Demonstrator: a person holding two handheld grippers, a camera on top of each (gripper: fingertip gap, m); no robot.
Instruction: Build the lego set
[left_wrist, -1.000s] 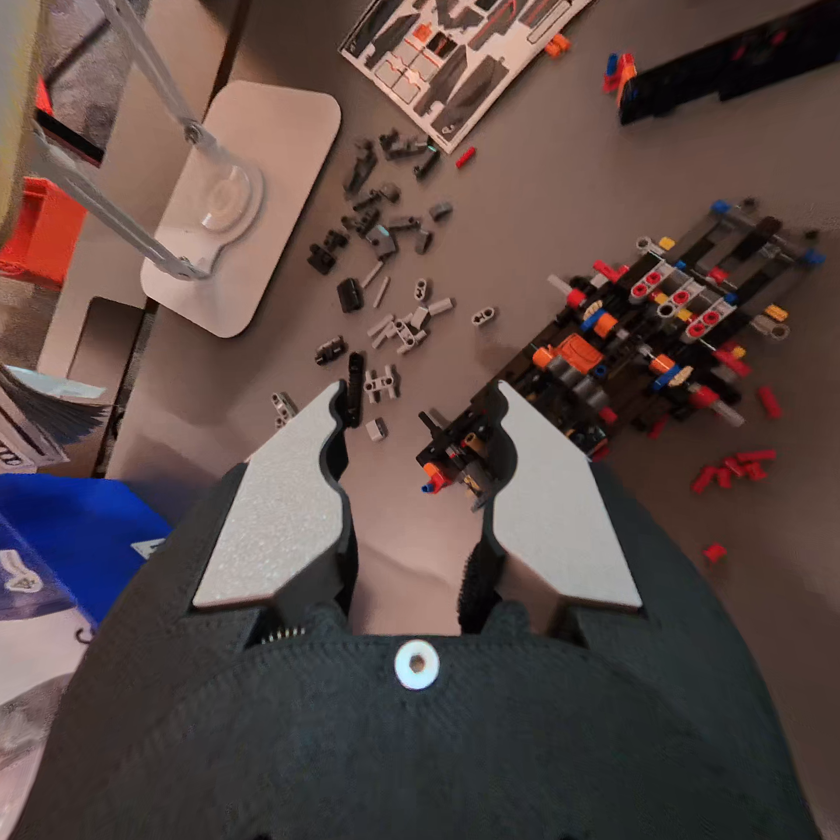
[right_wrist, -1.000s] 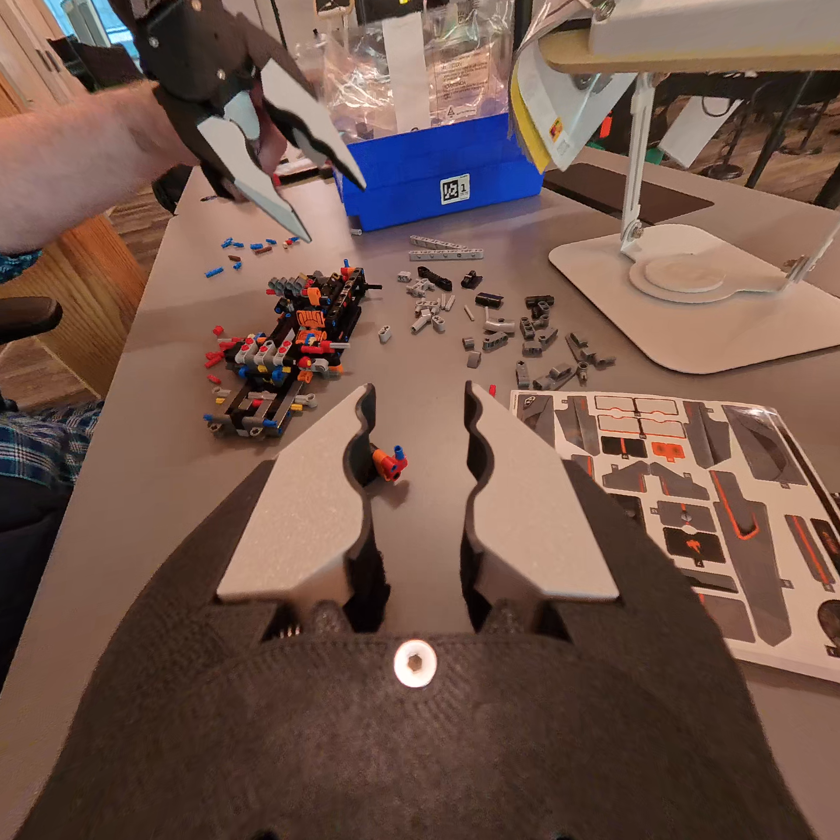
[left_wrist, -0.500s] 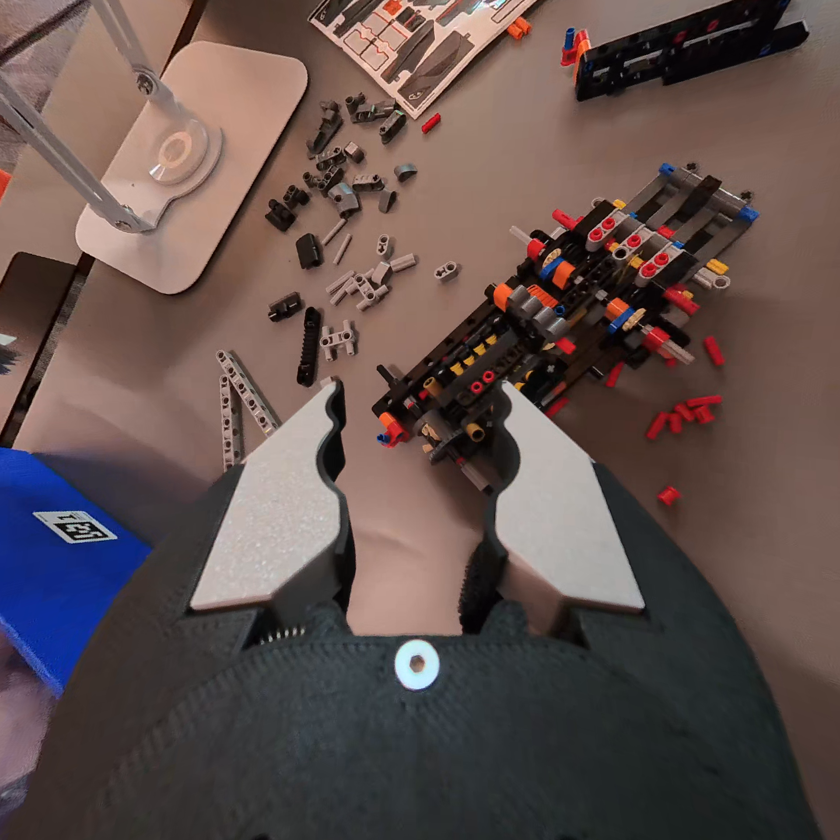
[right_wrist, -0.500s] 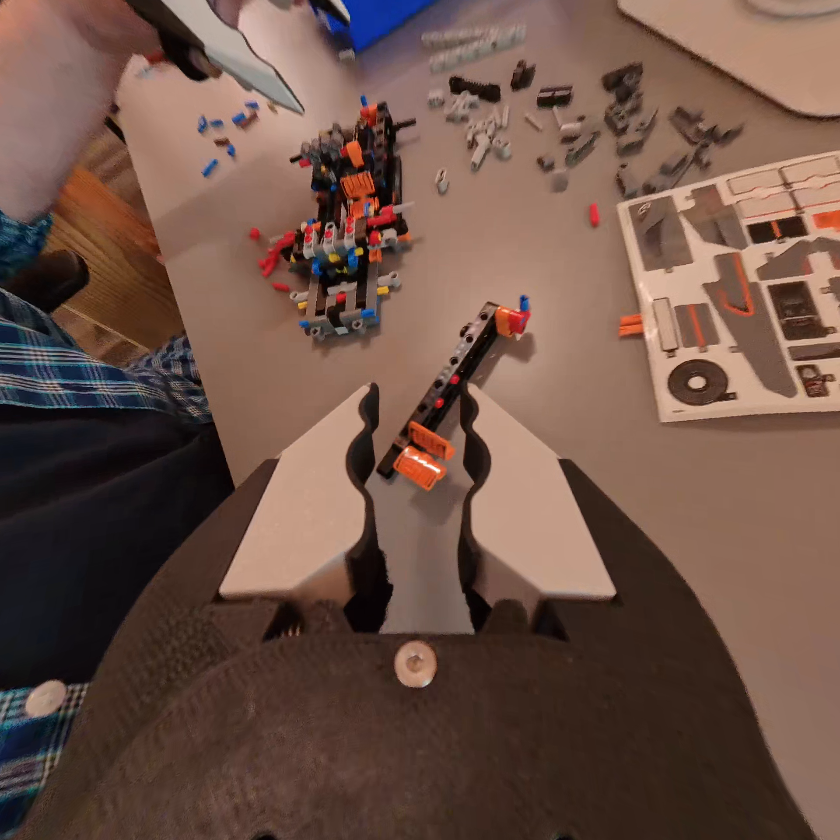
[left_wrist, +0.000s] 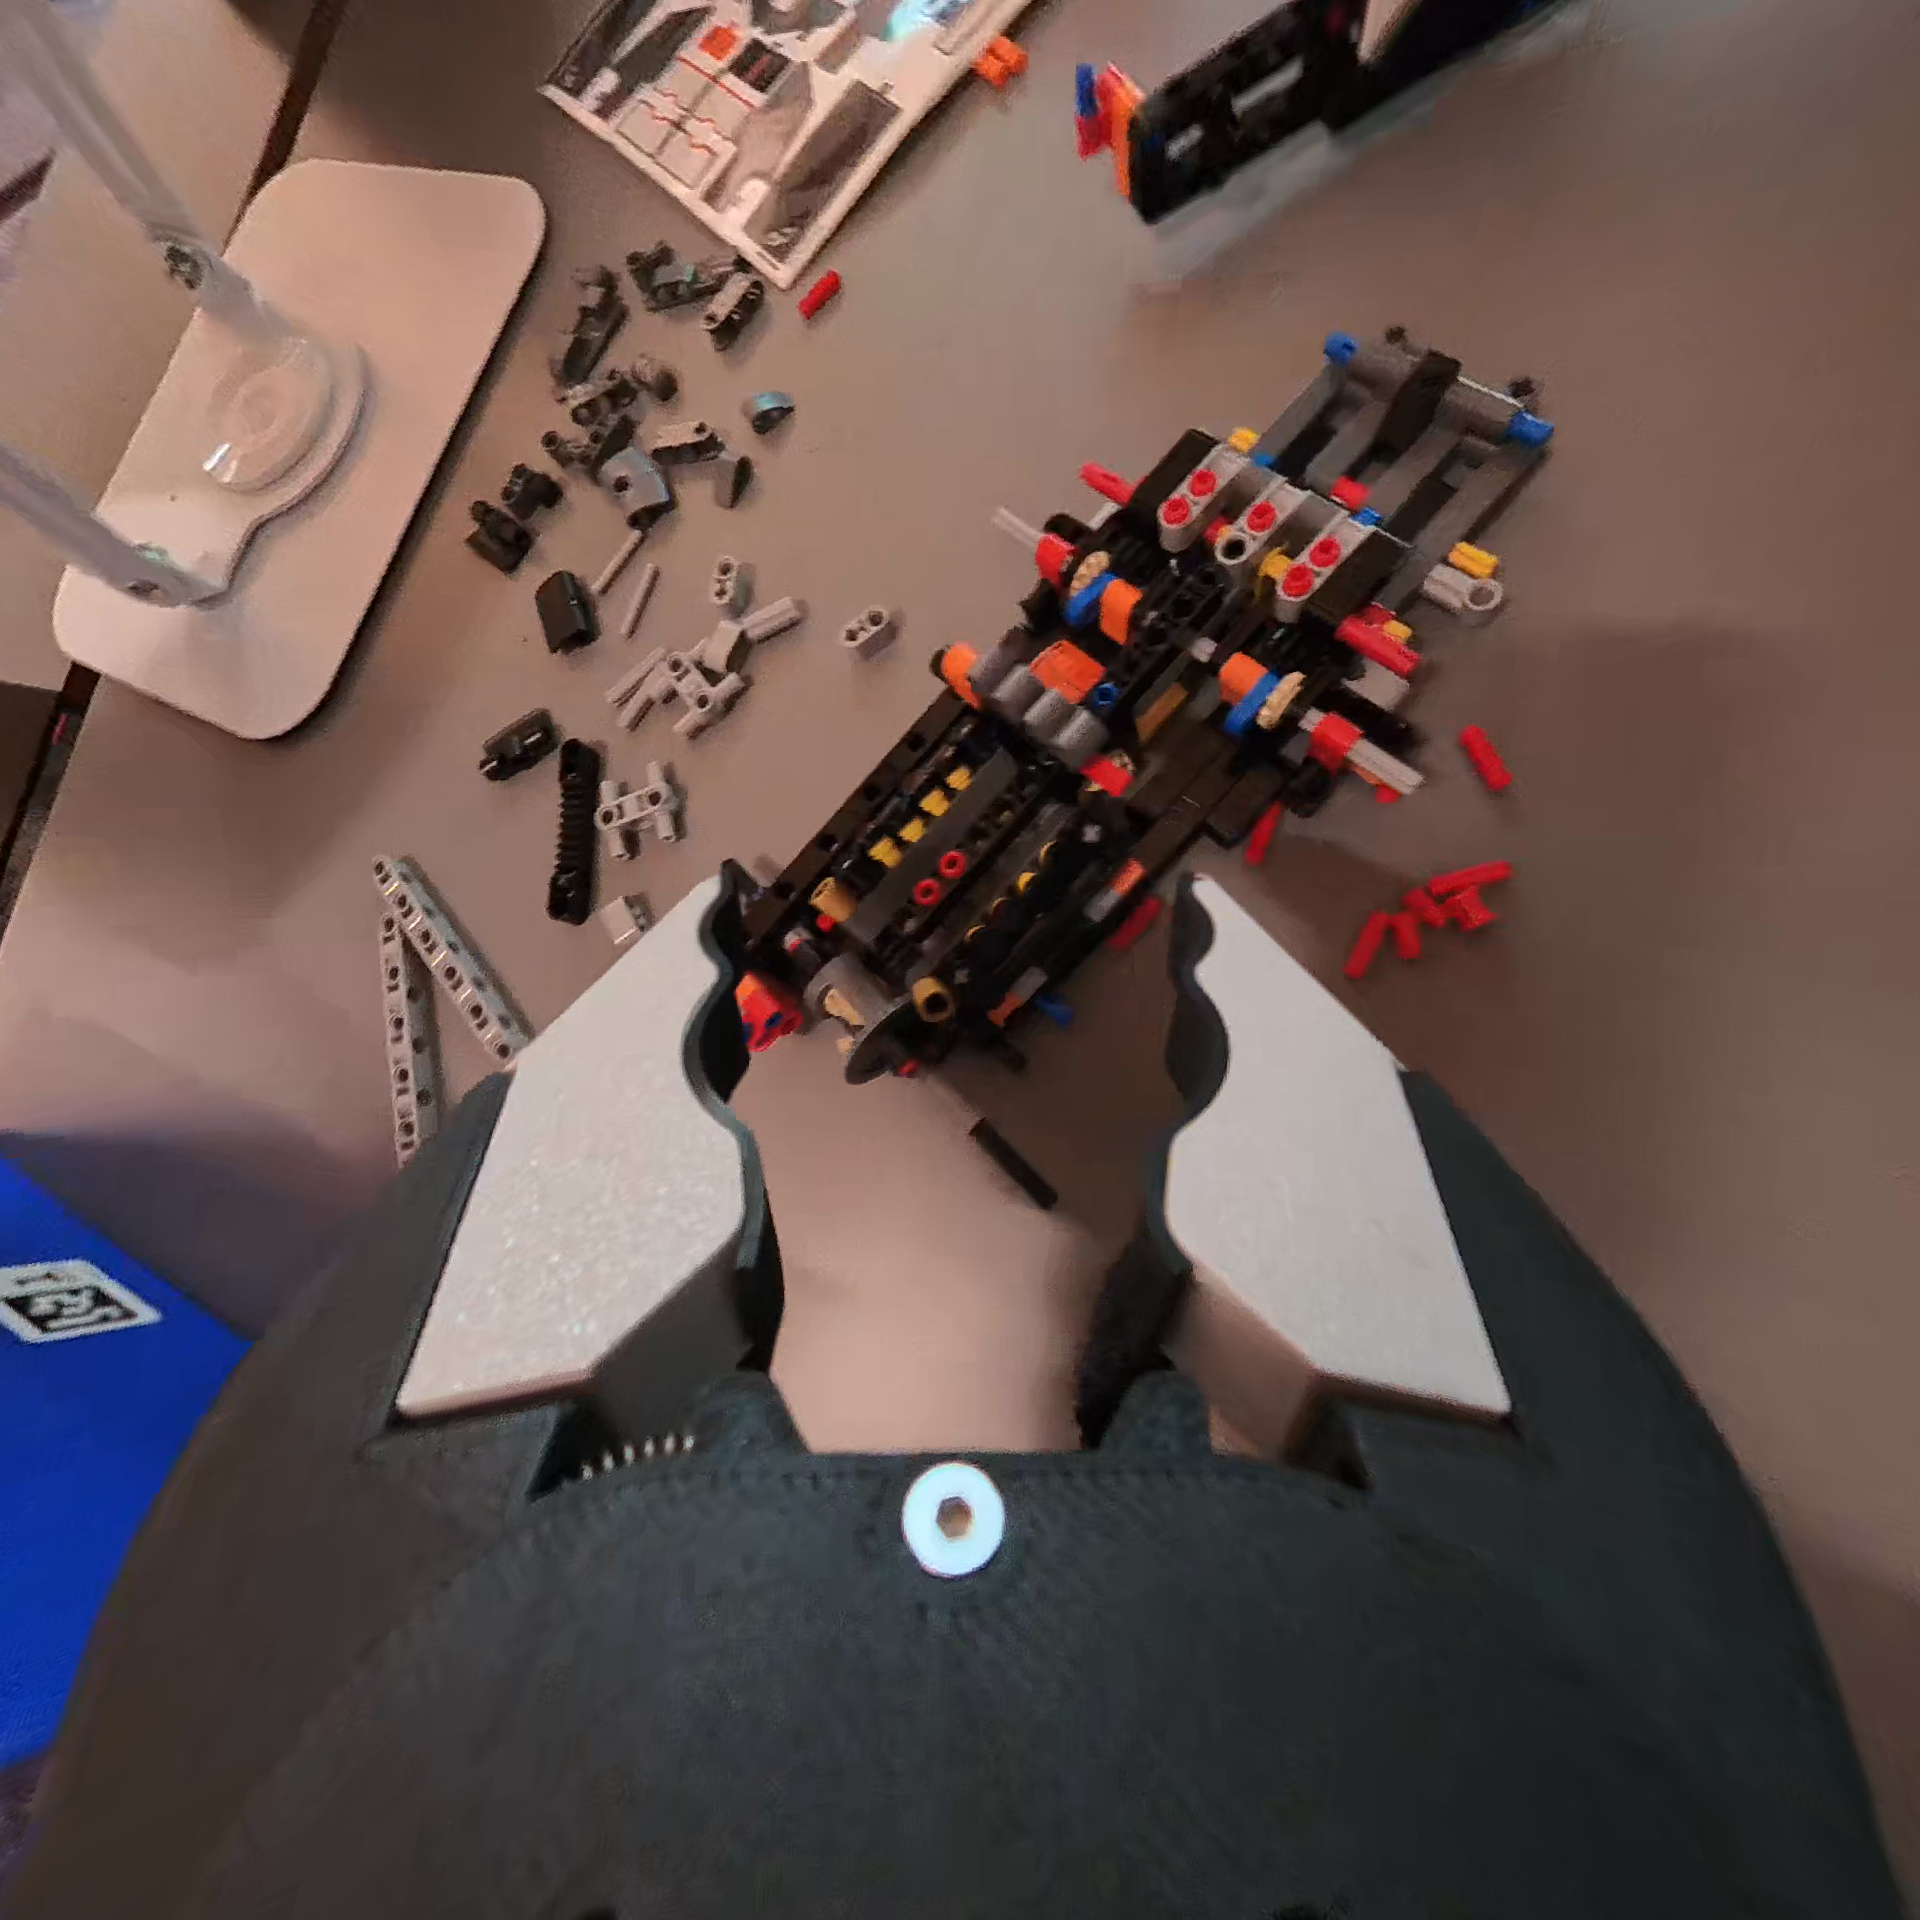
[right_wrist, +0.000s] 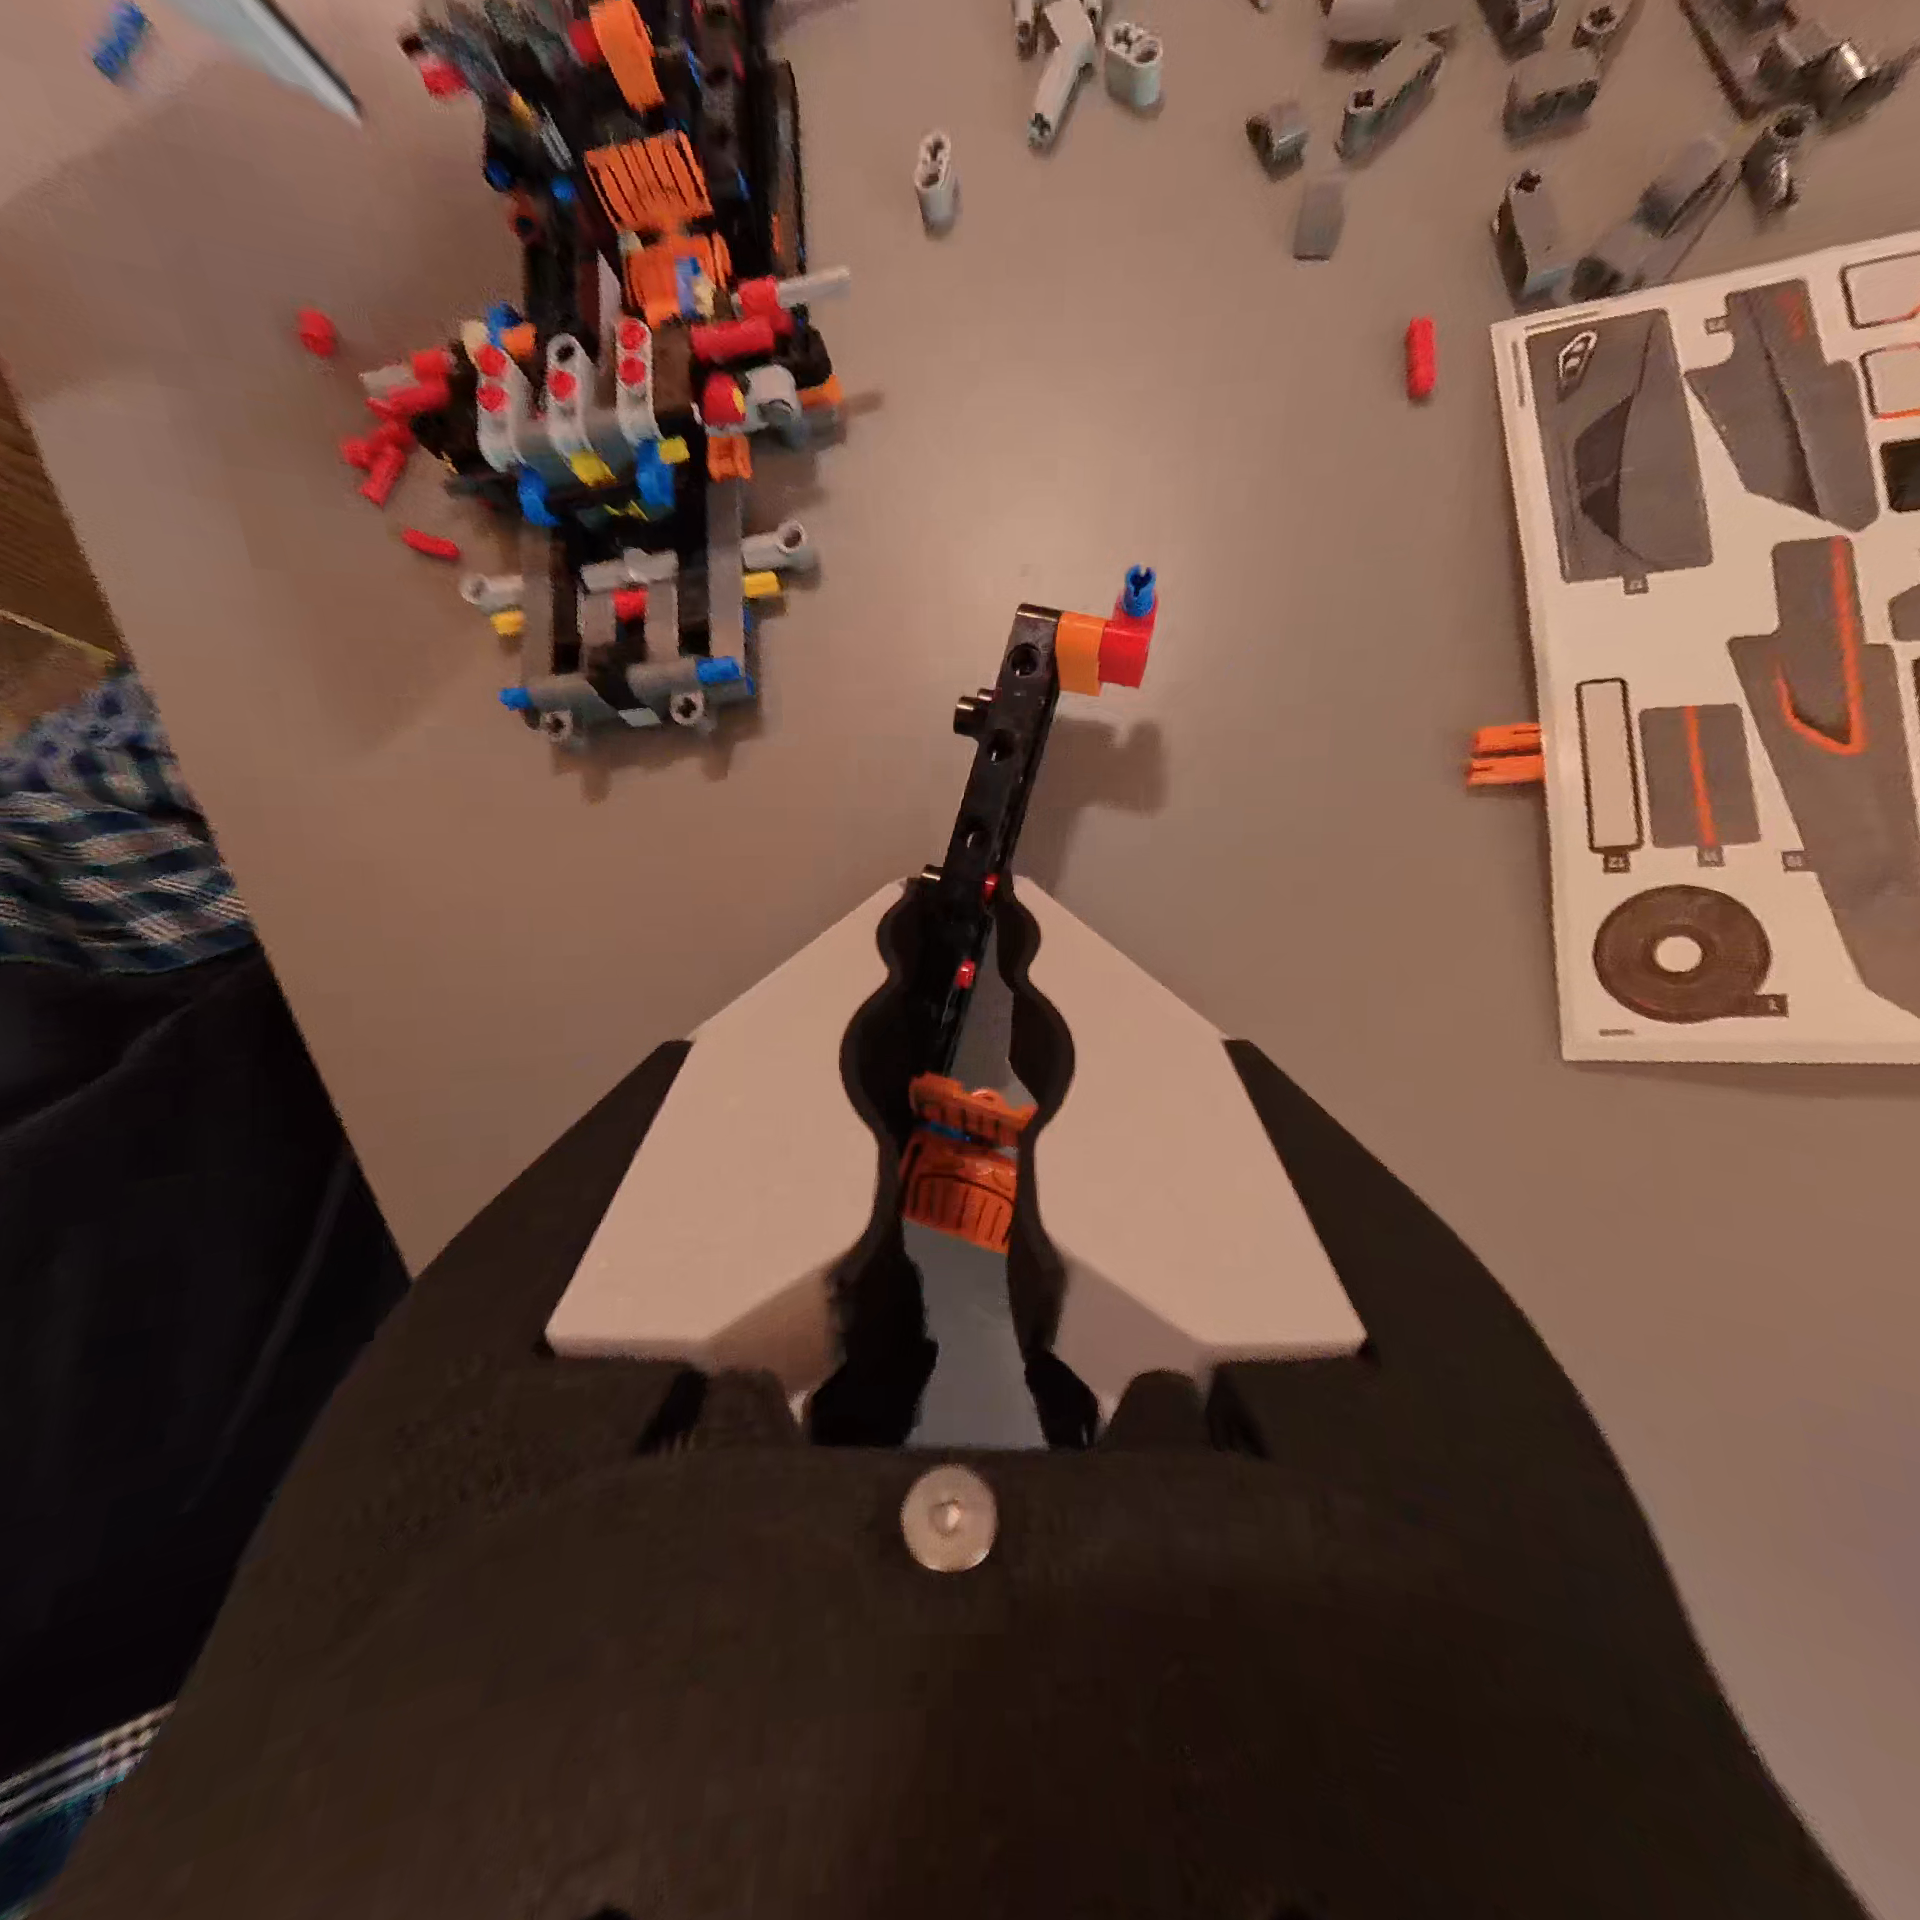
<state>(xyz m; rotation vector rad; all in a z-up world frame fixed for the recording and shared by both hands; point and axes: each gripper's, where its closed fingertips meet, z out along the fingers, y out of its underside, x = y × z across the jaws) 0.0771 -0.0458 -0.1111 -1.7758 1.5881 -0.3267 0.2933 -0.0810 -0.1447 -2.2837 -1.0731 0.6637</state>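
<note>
The partly built lego chassis (left_wrist: 1143, 675), black with red, orange, blue and yellow parts, lies on the grey table. My left gripper (left_wrist: 956, 904) is open and empty, with its fingertips on either side of the chassis's near end. My right gripper (right_wrist: 961, 904) is shut on a black beam sub-assembly (right_wrist: 997, 758) that has an orange and red end (right_wrist: 1101, 644) and an orange part (right_wrist: 956, 1164) between the fingers. The beam's shadow lies apart from it on the table. The chassis (right_wrist: 634, 416) lies to the beam's left. The beam (left_wrist: 1247, 104) shows blurred in the left wrist view.
Loose grey and black parts (left_wrist: 644, 520) lie left of the chassis, red pins (left_wrist: 1423, 914) to its right. A sticker sheet (right_wrist: 1714, 623), a lamp base (left_wrist: 291, 436), a blue bin (left_wrist: 83, 1403) and two grey long beams (left_wrist: 416, 987) are around. A person's plaid sleeve (right_wrist: 104, 852) is at the left. My hands' fingertips stand some 25 centimeters from each other.
My right gripper has moved in over the black beam and shut on it. My left gripper has come down to the chassis's near end and opened wider.
</note>
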